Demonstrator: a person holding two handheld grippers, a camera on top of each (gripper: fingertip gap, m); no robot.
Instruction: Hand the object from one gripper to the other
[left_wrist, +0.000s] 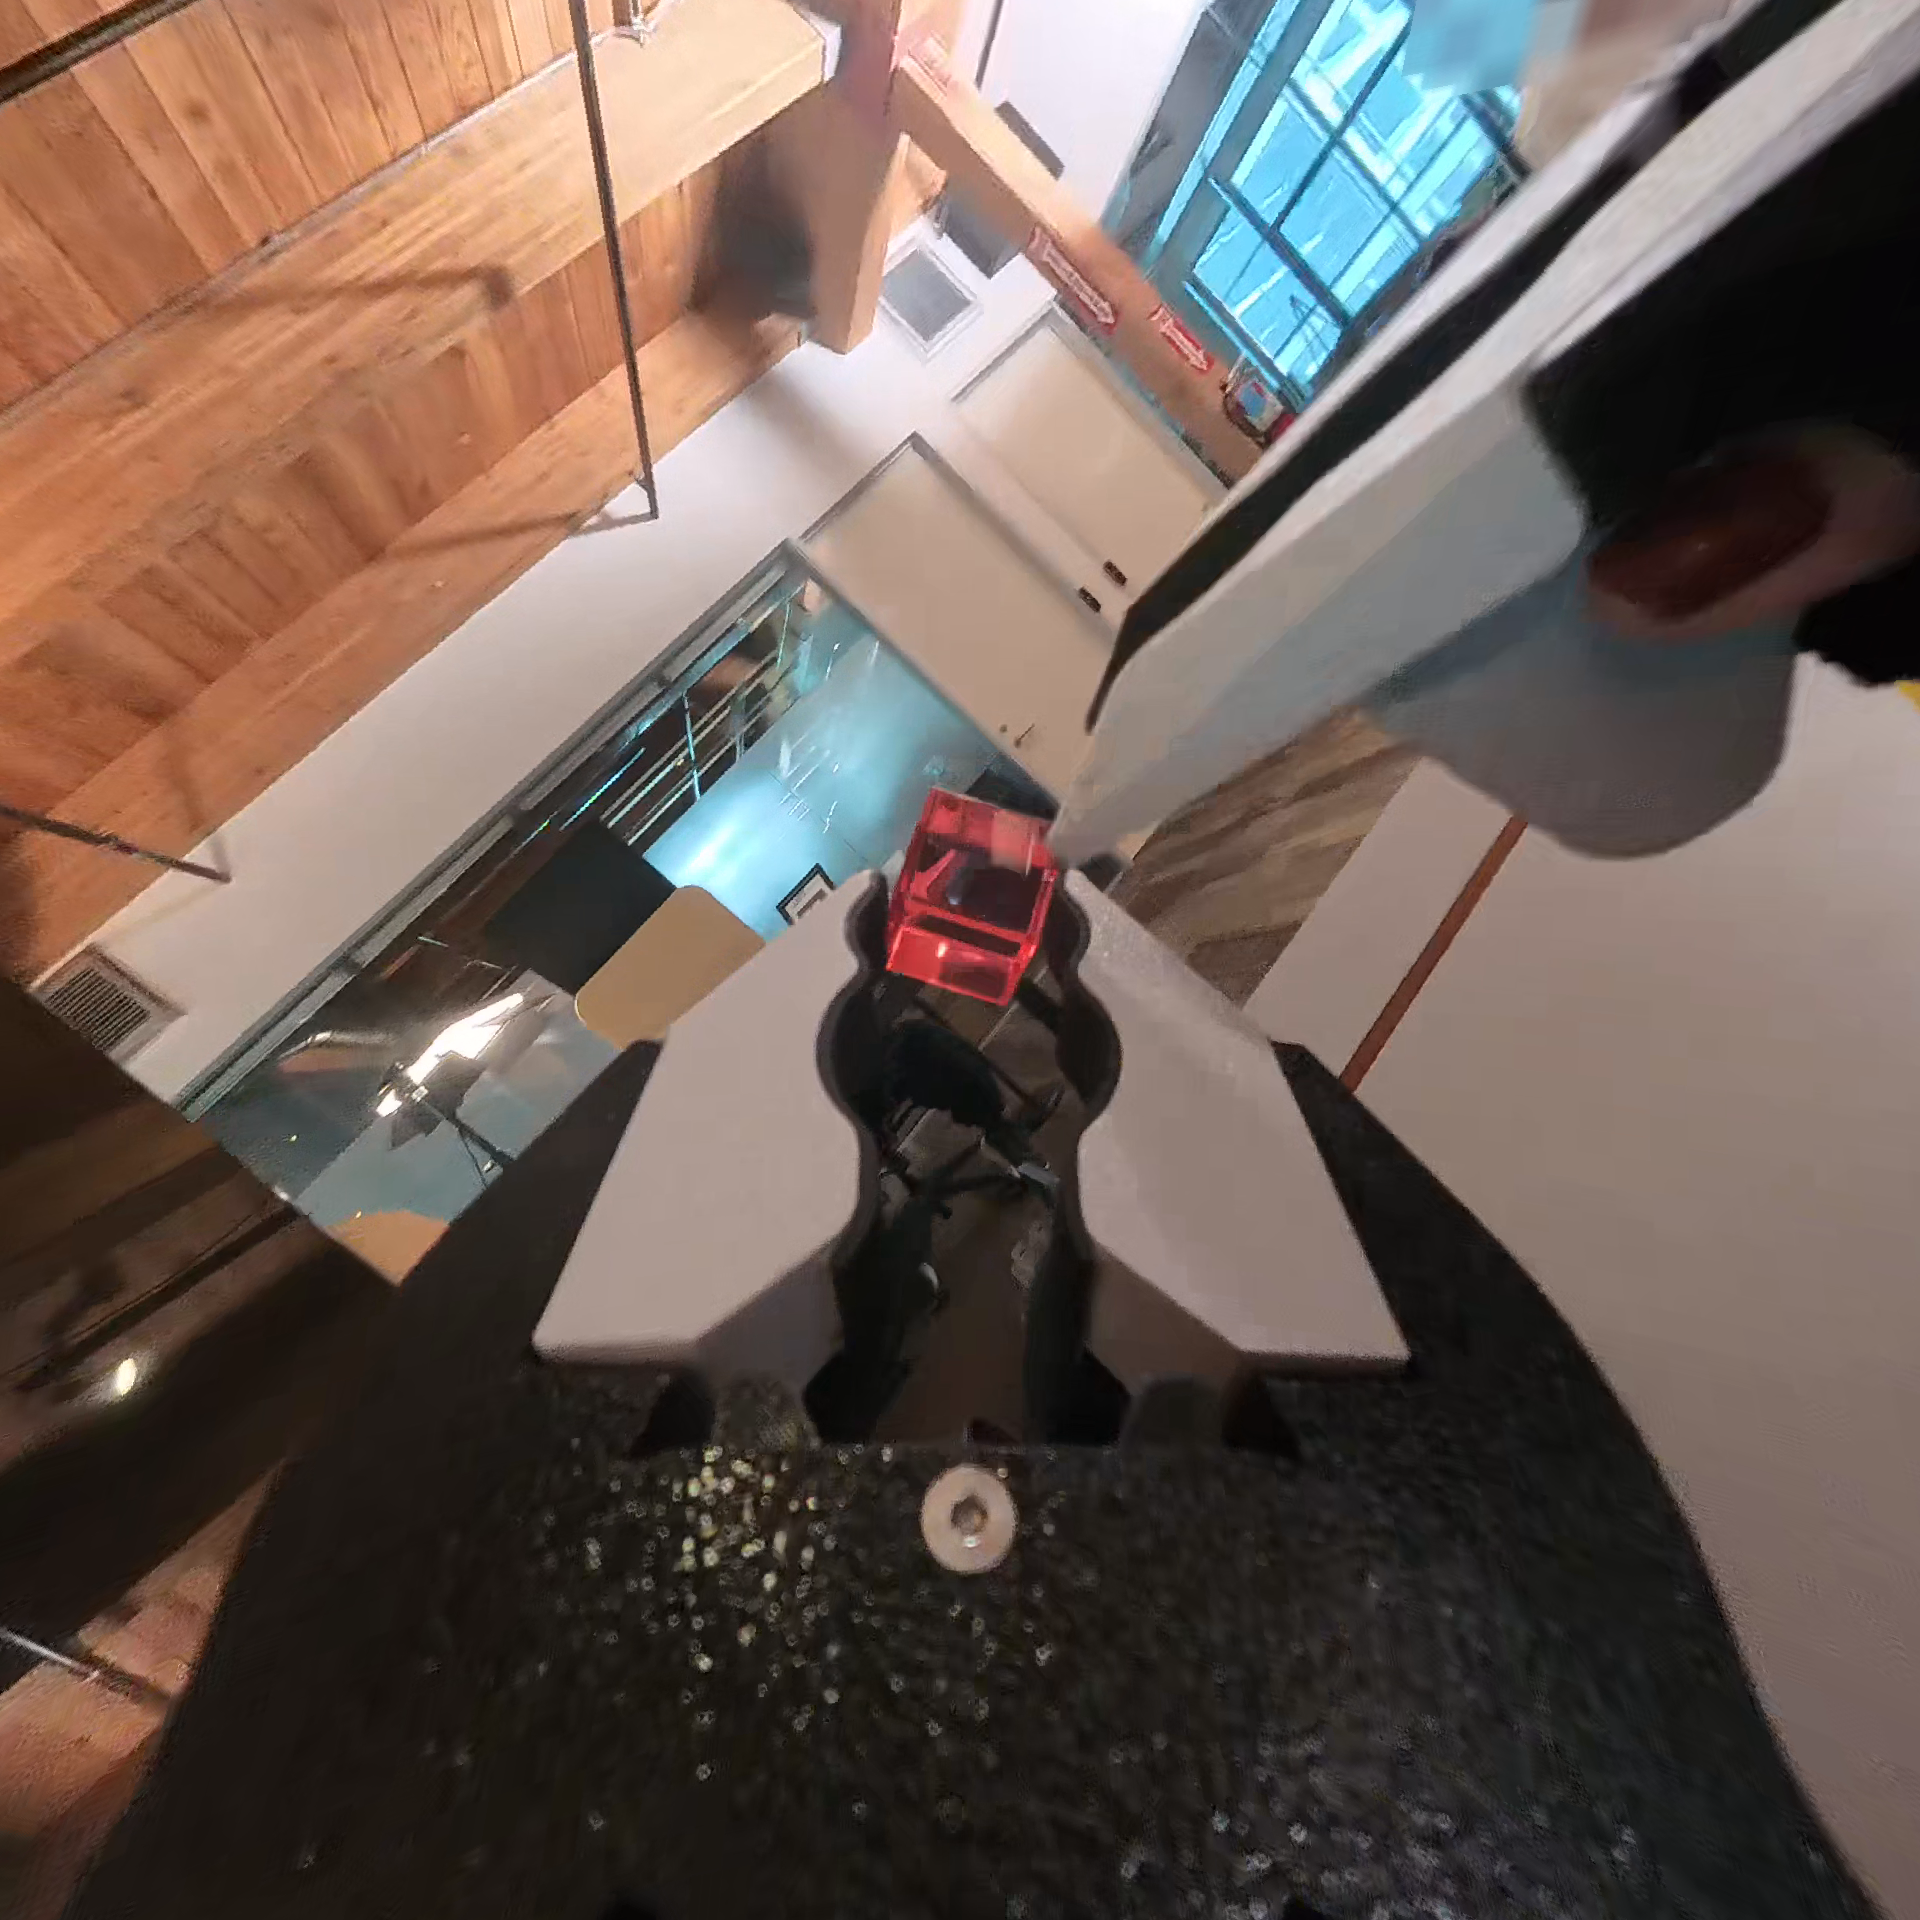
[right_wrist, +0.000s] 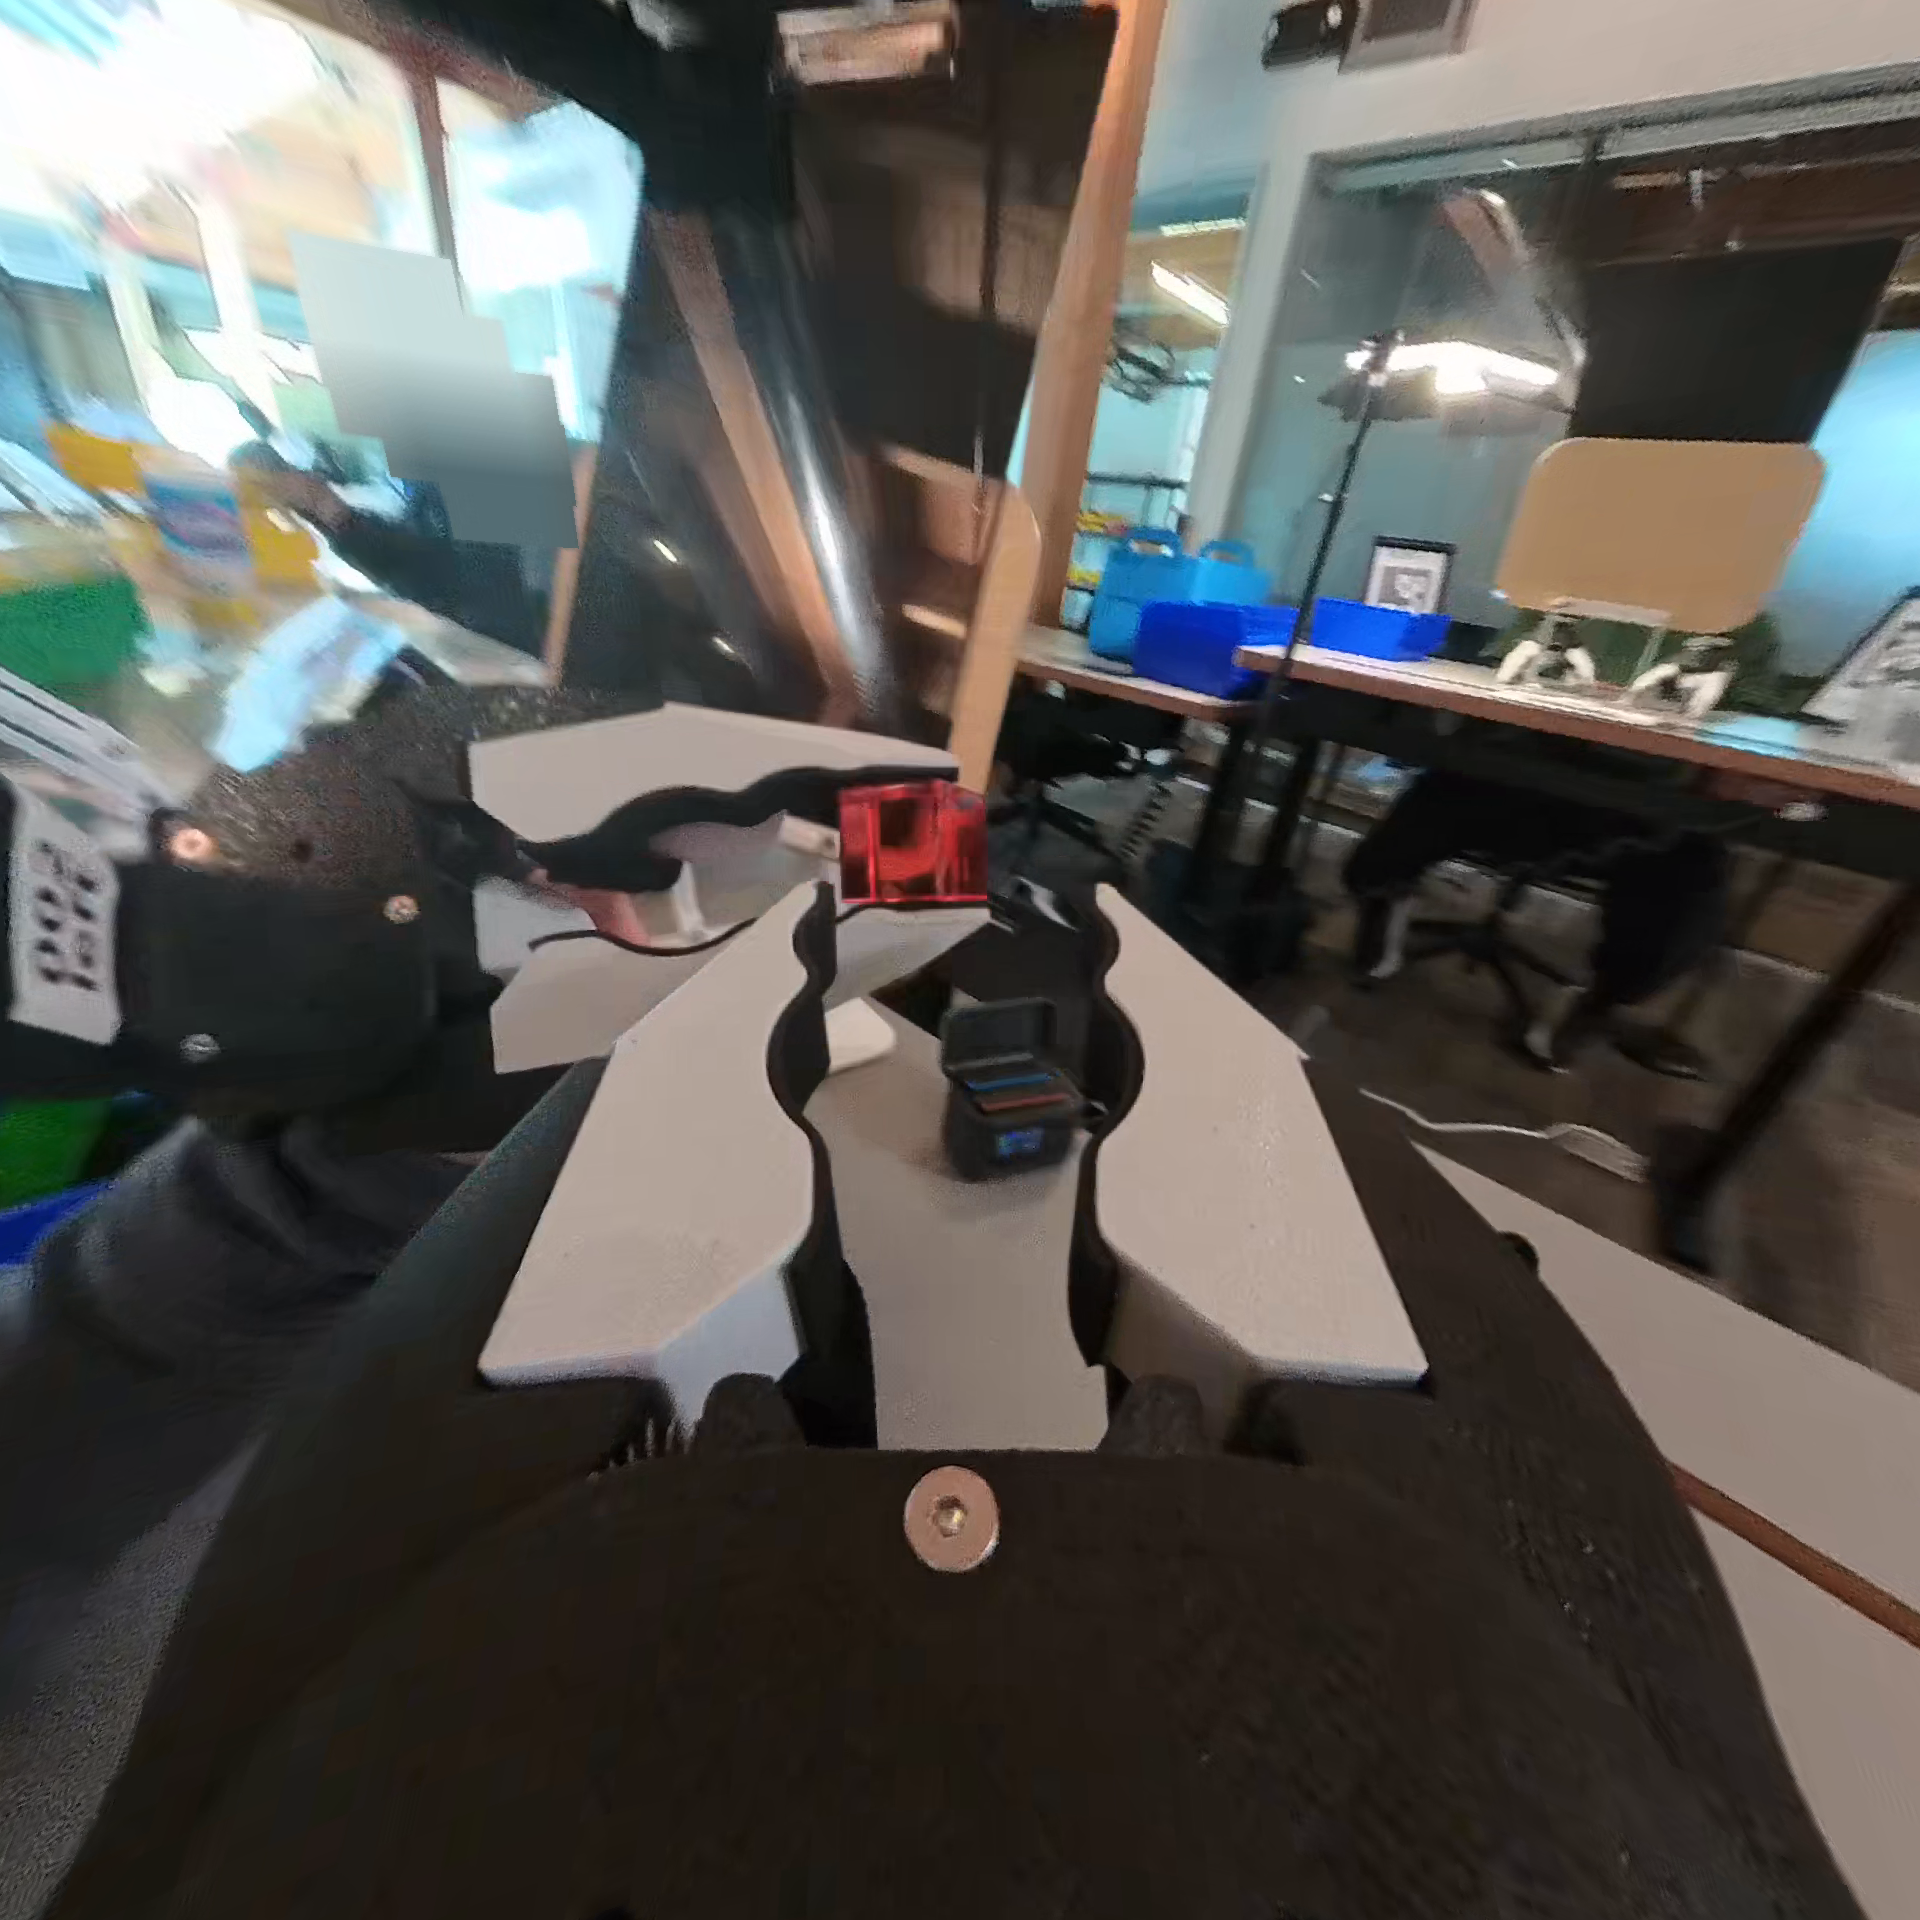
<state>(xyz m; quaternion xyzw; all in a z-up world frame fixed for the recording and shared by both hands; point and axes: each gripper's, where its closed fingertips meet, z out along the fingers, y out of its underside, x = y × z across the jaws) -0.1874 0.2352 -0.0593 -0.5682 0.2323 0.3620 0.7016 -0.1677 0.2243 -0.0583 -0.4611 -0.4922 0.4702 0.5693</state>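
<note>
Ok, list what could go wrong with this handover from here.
1. The left claw pinches the red cube only at its very fingertips, so a nudge could knock it loose.
2. The right claw is open and its fingers do not yet bracket the cube; releasing now would likely drop it.
3. Both views are motion-blurred; the claws could collide.

A small black case (right_wrist: 995, 1086) with its lid up sat on the white tabletop (right_wrist: 1766, 1455). Blue bins (right_wrist: 1226, 623) lined the long table (right_wrist: 1558, 707) behind, near a light stand (right_wrist: 1340, 540).
</note>
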